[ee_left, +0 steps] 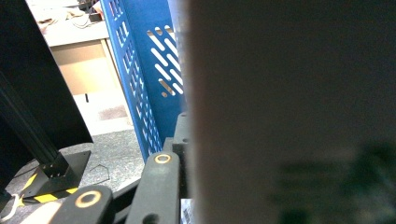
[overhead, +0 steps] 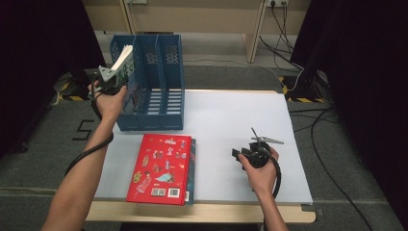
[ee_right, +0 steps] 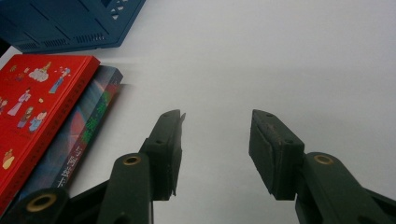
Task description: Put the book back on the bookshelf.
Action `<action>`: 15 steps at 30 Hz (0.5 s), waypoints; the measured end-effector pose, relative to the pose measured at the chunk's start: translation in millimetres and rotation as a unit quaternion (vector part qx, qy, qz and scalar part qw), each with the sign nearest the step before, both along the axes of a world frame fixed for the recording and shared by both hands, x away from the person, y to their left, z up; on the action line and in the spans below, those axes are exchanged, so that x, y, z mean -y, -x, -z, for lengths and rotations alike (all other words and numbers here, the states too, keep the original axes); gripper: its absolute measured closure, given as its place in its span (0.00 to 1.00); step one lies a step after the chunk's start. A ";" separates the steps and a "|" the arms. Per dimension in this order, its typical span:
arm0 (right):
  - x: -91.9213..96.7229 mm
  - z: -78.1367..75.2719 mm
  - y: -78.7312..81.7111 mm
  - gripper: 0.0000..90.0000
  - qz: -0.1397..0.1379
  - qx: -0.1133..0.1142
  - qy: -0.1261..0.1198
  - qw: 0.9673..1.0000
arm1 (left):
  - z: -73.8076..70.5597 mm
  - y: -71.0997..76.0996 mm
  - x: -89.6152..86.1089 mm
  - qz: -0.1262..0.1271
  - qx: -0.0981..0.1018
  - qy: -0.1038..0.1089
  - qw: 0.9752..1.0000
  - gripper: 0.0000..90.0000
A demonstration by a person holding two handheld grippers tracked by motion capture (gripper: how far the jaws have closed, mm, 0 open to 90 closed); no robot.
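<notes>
At the left back corner of the white table (overhead: 231, 115) we see a blue file rack (overhead: 159, 82) with upright compartments. Our left gripper (overhead: 111, 77) is raised beside the leftmost compartment and holds a book (overhead: 124, 61), which leans tilted at the top of that compartment; whether its lower edge is already inside, we cannot tell. From the left gripper view, the book's pale cover (ee_left: 289, 112) stands very near the camera and is blurred, one black jaw lies against it, and the perforated blue wall of the rack (ee_left: 154, 70) rises just behind. The jaws pinch the book.

Near the front edge of the table a red book (overhead: 161, 168) lies flat on top of a darker book (overhead: 191, 168), whose spine shows along its right side. Our right gripper (overhead: 257, 144) rests on the table to the right of this pile, well apart from it. From the right gripper view its two jaws stand spread with only bare table (ee_right: 261, 60) between them, and the red book (ee_right: 37, 107) lies at the left.
</notes>
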State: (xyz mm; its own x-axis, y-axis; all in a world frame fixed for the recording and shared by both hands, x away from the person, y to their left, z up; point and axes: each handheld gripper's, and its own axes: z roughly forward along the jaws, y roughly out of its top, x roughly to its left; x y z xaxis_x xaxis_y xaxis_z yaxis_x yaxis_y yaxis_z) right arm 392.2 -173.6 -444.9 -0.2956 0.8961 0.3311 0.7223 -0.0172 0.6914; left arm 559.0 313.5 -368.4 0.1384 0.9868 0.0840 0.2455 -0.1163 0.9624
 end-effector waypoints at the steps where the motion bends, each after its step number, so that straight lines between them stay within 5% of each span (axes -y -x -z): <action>1: 0.2 0.0 0.1 0.60 0.000 0.000 0.000 1.000 | 0.4 1.3 0.1 0.000 0.001 0.000 1.000 0.79; 15: -1.4 -3.8 1.6 0.60 0.001 0.005 0.002 1.000 | -4.1 21.1 -9.5 -0.001 -0.003 0.023 1.000 0.71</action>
